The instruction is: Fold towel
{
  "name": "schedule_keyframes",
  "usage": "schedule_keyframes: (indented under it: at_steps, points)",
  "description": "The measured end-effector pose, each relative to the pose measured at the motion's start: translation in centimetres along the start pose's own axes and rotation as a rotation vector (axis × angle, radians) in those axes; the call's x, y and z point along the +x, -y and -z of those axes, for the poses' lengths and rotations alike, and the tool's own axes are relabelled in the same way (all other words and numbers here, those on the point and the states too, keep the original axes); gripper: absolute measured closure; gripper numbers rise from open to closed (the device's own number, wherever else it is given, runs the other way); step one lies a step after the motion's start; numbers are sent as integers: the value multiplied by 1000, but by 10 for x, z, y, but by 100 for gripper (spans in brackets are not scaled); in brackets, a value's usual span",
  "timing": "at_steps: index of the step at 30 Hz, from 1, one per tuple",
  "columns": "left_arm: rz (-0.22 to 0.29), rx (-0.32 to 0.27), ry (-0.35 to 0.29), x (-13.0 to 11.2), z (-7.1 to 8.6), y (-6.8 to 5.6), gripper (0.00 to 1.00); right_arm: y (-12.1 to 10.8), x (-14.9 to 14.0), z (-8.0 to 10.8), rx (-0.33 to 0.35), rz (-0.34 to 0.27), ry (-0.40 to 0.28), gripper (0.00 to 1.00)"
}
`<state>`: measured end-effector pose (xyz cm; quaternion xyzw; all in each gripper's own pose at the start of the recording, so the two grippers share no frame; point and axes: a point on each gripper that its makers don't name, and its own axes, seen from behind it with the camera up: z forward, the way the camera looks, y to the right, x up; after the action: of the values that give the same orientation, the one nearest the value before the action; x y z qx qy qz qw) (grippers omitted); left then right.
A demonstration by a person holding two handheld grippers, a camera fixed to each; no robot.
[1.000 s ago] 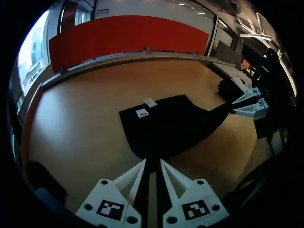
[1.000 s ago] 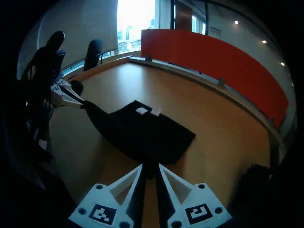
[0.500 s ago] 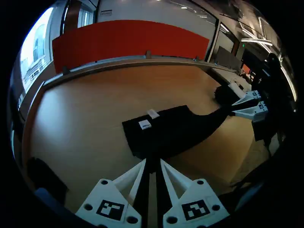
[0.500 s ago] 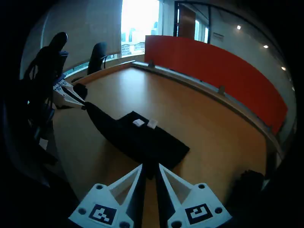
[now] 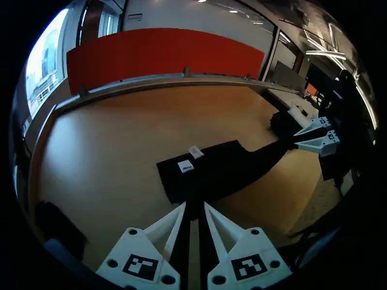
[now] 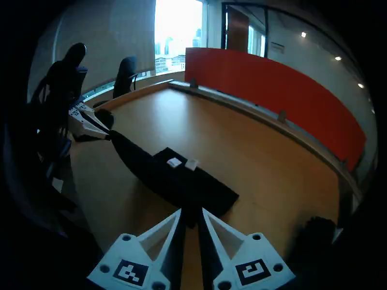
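The left gripper view's camera sits just behind the left gripper at 6 o'clock. It is raised above the table and tilts down across it toward the red partition at 12 o'clock. The right gripper view looks likewise over the right gripper, with the partition at 2 o'clock. Both share the black towel mid-frame, close ahead. Each shows the other gripper, at 3 and 9 o'clock.

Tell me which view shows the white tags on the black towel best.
Left gripper view: the two white tags lie flat and apart near the towel's edge, one showing a dark mark. The right gripper view shows them smaller and closer together.
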<state>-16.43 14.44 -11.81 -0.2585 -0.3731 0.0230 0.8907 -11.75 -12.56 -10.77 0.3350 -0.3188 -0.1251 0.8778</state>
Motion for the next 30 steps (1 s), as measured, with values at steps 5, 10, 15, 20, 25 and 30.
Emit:
schedule_keyframes:
  at_steps: [5,10,15,20,25,30]
  points:
    - [-2,4,-2,2,-4,2,90,-2,-1,-2,2,2,7,84]
    - [6,11,-3,5,-15,6,90,-6,-4,-10,0,5,19,84]
    - [16,15,-1,6,-29,11,90,-13,-8,-23,-6,4,32,84]
    - [30,18,6,7,-47,17,90,-23,-13,-38,-11,-15,46,85]
    - [45,16,10,8,-64,21,90,-33,-19,-51,-17,-18,66,84]
    - [39,17,21,7,-76,25,90,-40,-24,-62,-16,-20,82,84]
